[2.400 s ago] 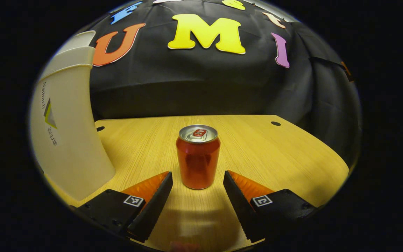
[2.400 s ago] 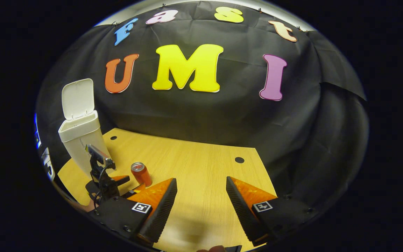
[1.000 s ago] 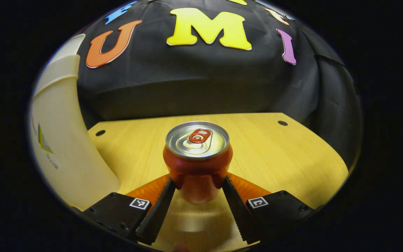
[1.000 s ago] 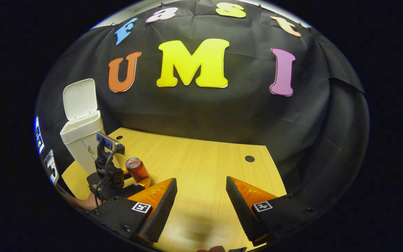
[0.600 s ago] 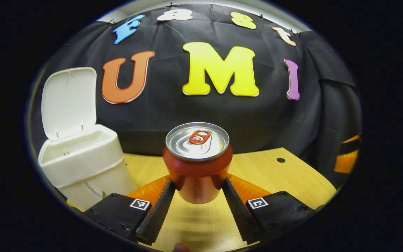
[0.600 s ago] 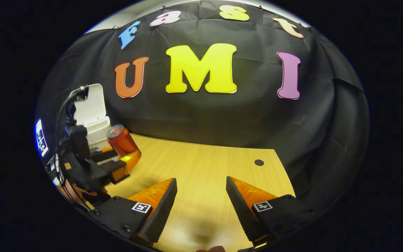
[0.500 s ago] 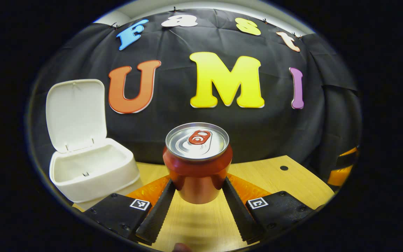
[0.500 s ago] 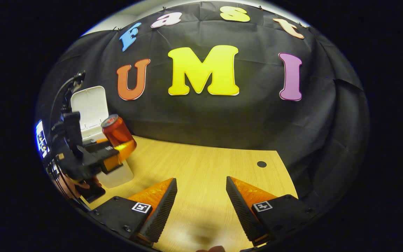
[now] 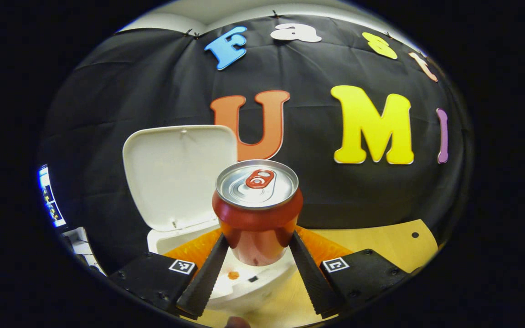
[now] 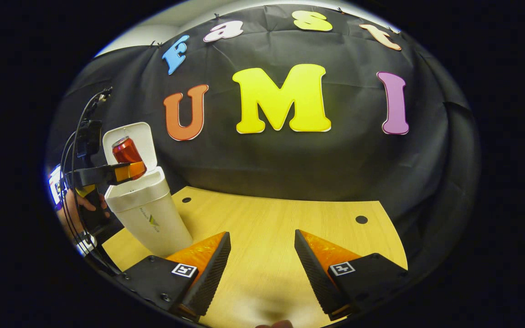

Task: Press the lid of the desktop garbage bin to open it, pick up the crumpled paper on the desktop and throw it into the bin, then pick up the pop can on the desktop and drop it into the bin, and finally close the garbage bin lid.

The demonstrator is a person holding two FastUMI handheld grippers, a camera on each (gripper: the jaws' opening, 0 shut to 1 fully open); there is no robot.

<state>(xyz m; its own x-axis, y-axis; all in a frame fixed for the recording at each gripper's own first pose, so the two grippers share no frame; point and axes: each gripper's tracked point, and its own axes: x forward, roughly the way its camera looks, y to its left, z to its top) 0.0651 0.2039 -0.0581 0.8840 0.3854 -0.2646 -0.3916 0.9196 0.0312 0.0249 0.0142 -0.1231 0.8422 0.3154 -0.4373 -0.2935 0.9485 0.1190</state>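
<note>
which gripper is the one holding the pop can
The left gripper: it is shut on the red pop can, held above the open garbage bin. The right gripper is open, holding nothing, over the table.

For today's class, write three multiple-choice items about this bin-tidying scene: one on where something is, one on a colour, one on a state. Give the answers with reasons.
1. Where is the red metal pop can?
A. Standing on the desk
B. Held above the white plastic bin
C. Lying inside the bin

2. What colour is the can's pull tab?
A. Red
B. Blue
C. Silver

3. How is the bin's hinged lid?
A. Shut
B. Removed
C. Raised open

Answers: 1 B, the left tongs grip the can over the bin's mouth; 2 A, the tab is red on the silver top; 3 C, the lid stands upright behind the opening.
</note>
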